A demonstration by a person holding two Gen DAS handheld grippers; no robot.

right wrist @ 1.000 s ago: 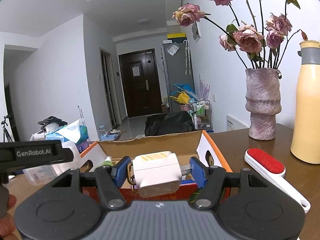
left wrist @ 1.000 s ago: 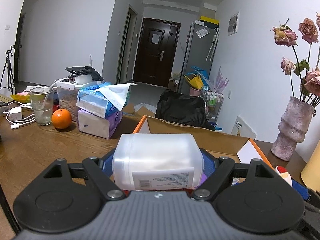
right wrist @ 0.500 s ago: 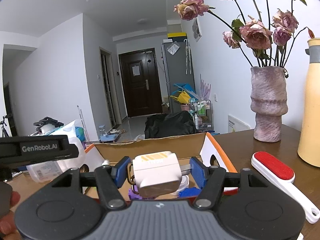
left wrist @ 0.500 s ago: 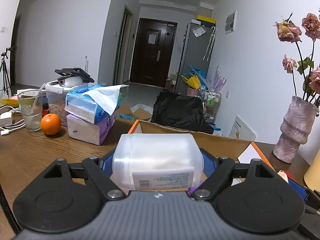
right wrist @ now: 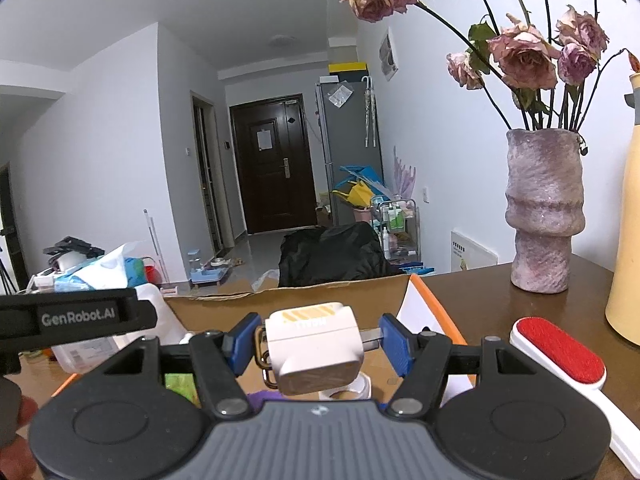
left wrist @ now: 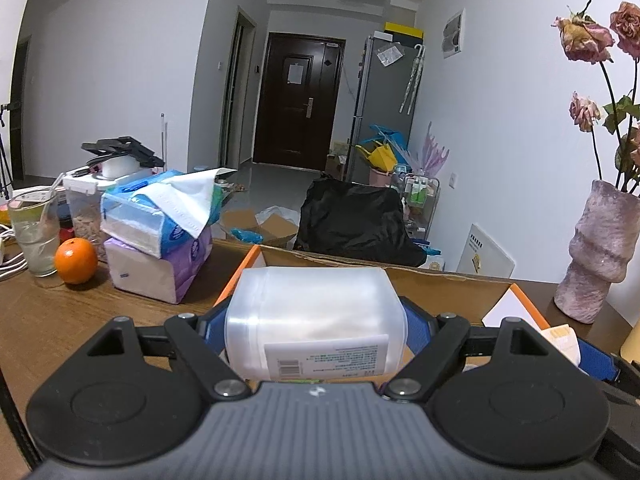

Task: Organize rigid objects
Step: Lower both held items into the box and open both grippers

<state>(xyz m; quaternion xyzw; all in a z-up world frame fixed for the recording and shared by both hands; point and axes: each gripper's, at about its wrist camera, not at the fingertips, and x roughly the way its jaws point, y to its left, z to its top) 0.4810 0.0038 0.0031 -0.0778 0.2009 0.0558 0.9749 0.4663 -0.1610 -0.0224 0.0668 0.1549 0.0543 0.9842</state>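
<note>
My left gripper is shut on a translucent white plastic jar with a printed label, held on its side. In the right wrist view that jar shows under the left gripper's black bar. My right gripper is shut on a small white block with yellow stripes on top; a metal ring and clip stick out at its sides. The block also shows at the right edge of the left wrist view. Both grippers hover at the near edge of an open cardboard box with orange flaps.
Inside the box lie a white roll and purple and green items. A vase of dried roses, a yellow bottle and a red lint brush stand right. Tissue packs, an orange and a glass stand left.
Both grippers have moved forward towards the box with their loads still gripped. The box and vase look nearer, and the tissue packs and orange have slid left.
</note>
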